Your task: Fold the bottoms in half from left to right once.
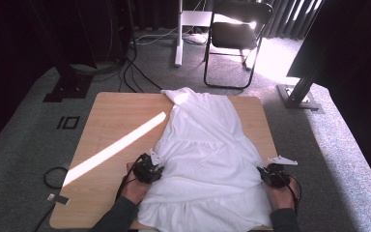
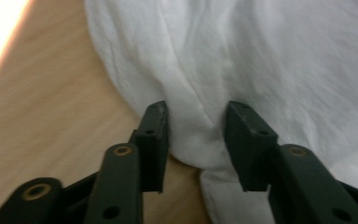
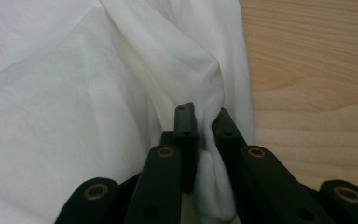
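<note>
Both my forearms reach in from the near edge of the table [image 1: 111, 121]. My left gripper [image 2: 196, 121] sits at the left edge of the one white garment [image 1: 207, 159], jaws parted around a fold without pinching it. My right gripper [image 3: 204, 122] at the right edge is clenched on a bunched fold.

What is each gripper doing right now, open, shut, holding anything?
Left gripper: open, jaws apart around a bulge of the white garment, not pinching it.
Right gripper: shut on a fold at the garment's edge.
</note>
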Demonstrator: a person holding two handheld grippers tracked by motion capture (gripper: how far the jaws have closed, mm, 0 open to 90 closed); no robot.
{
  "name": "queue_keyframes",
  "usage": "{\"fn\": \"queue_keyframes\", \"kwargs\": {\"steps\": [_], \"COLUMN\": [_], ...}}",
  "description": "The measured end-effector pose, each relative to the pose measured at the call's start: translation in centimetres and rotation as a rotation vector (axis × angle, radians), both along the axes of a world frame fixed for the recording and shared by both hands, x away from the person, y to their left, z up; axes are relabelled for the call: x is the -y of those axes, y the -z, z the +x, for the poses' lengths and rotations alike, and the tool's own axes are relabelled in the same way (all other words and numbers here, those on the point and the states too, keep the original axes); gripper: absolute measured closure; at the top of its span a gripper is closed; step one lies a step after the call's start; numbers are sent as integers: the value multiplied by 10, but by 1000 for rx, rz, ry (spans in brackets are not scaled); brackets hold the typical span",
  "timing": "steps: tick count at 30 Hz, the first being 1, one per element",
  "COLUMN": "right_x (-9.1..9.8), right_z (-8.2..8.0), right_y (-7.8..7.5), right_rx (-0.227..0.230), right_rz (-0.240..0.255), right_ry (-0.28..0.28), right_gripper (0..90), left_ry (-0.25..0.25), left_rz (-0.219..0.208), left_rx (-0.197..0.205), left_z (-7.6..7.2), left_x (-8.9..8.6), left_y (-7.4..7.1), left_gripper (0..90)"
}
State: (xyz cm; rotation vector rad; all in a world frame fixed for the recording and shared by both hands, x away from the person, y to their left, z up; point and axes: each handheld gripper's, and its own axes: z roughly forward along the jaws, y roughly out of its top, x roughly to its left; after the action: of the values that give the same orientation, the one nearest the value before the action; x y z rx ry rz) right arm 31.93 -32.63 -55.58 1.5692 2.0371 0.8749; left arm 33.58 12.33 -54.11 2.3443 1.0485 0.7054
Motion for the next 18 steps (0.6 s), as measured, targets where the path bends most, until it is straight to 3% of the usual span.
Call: {"fn": "queue_keyframes", "kwargs": {"steps": [1, 6, 7, 8, 9, 14, 16, 18], "right_x": [-3, -9, -11, -13, -15, -23, -22, -19], "right_z": [5, 19, 22, 25, 28, 42, 48, 52], "right_y": [0, 0, 0, 0, 0, 0, -1, -2], "right_rx": [5, 6, 7, 9, 10, 22, 13, 4], "right_rz": [-6, -2, -3, -4, -4, 6, 2, 5], "right_ry": [0, 5, 4, 3, 6, 2, 17, 28], "right_gripper": [830, 827, 826, 826, 826, 822, 816, 803], "left_ry": [-25, -90, -105, -127, -132, -177, -186, -196], "left_rz": [-12, 57, 76, 128, 133, 107, 70, 27], "left_rx": [4, 29, 34, 52, 56, 37, 13, 26], "left_z": [12, 49, 57, 64, 72, 101, 104, 96], "left_x": [-5, -13, -14, -13, -14, -20, -27, -37], "left_y": [0, -1, -1, -1, 0, -3, -7, -16], "left_gripper": [654, 678, 688, 715, 717, 673, 603, 581]}}
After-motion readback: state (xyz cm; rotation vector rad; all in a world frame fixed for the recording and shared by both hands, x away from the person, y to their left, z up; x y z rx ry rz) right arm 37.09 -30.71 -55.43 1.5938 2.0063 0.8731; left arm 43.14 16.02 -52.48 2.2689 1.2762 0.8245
